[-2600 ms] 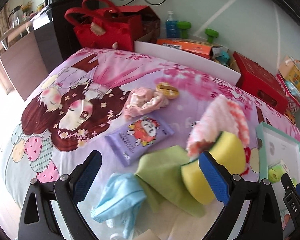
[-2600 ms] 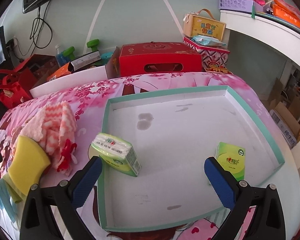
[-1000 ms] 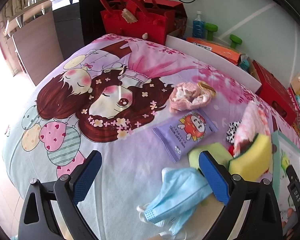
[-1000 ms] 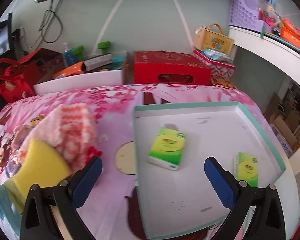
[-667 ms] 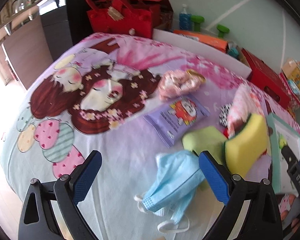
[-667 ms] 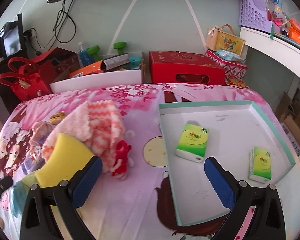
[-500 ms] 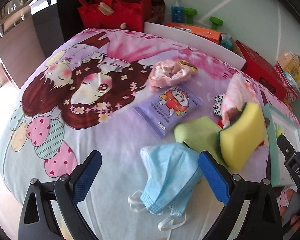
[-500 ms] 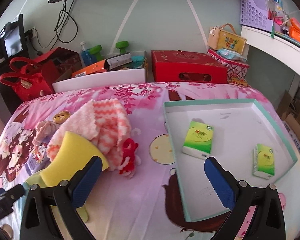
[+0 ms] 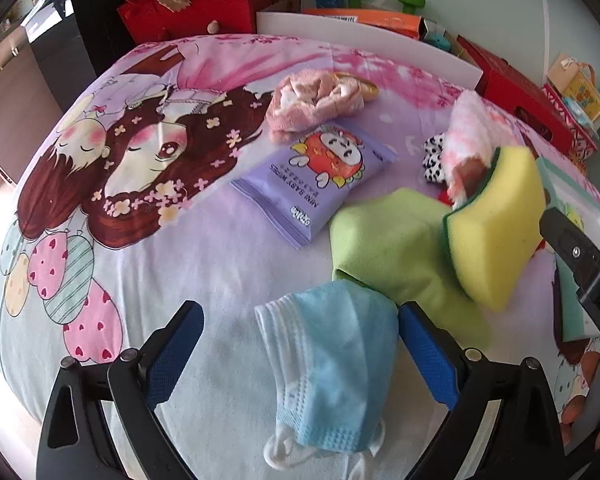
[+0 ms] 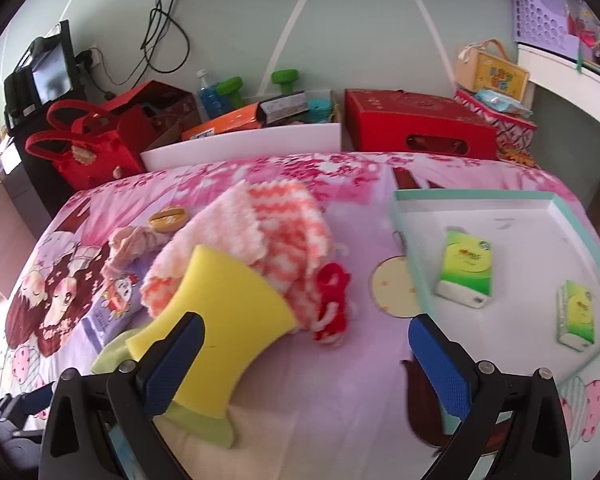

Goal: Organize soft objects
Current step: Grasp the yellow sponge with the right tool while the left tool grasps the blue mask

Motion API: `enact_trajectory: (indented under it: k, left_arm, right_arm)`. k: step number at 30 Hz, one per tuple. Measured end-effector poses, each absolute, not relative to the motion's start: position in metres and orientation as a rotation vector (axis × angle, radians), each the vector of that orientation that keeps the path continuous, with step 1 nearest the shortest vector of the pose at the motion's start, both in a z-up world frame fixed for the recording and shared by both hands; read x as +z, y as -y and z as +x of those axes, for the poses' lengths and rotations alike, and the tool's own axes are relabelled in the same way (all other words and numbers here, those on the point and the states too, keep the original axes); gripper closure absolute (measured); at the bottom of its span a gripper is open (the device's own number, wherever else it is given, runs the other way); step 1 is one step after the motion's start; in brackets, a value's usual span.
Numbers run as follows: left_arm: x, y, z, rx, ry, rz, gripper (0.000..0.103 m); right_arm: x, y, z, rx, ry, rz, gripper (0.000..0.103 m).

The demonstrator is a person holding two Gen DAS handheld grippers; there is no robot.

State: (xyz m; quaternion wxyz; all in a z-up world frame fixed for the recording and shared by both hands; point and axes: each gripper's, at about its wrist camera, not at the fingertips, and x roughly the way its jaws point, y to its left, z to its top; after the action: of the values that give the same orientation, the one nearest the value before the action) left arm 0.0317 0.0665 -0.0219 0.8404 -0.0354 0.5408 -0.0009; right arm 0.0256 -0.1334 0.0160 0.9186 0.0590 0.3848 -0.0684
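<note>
My left gripper [image 9: 298,354] is open, its jaws on either side of a blue face mask [image 9: 332,364] on the bed. Beyond it lie a green cloth [image 9: 388,252], a yellow sponge [image 9: 496,220], a purple wipes pack [image 9: 316,176], a pink sock bundle [image 9: 312,98] and a pink-white knitted cloth [image 9: 470,128]. My right gripper [image 10: 306,362] is open and empty, with the yellow sponge [image 10: 228,328] by its left finger. The knitted cloth [image 10: 268,236] and a red yarn item [image 10: 332,304] lie ahead. A teal-rimmed white tray [image 10: 410,240] at right holds two green tissue packs [image 10: 466,268].
Red bags [image 10: 88,148], a white board [image 10: 244,144], an orange box [image 10: 228,122], dumbbells and a red box [image 10: 416,126] line the bed's far edge. A small orange round thing [image 10: 168,218] lies near the socks. The right gripper's body [image 9: 584,264] shows in the left view.
My left gripper has come down and forward over the blue mask. My right gripper has swung left from the tray toward the sponge and cloths.
</note>
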Motion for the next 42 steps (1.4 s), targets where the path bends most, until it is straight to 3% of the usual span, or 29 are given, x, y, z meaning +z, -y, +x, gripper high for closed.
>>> enact_trajectory:
  k: [8, 18, 27, 35, 42]
  left_arm:
    - [-0.028, -0.069, 0.034, 0.000, -1.153, -0.065, 0.006]
    - [-0.030, -0.070, 0.034, -0.060, -1.154, -0.067, 0.034]
    - [-0.030, -0.068, 0.035, -0.080, -1.149, -0.074, 0.040]
    - [-0.029, -0.073, 0.033, -0.077, -1.141, -0.080, 0.054]
    - [-0.026, -0.073, 0.033, -0.085, -1.134, -0.092, 0.066]
  right_arm:
    - [0.007, 0.113, 0.034, -0.078, -0.813, 0.125, 0.000]
    - [-0.001, 0.084, 0.042, 0.009, -0.844, 0.123, 0.000]
    - [-0.007, 0.070, 0.046, 0.036, -0.871, 0.105, 0.000]
    - [-0.010, 0.066, 0.047, 0.040, -0.881, 0.098, 0.000]
    - [-0.010, 0.072, 0.047, 0.042, -0.884, 0.127, 0.017]
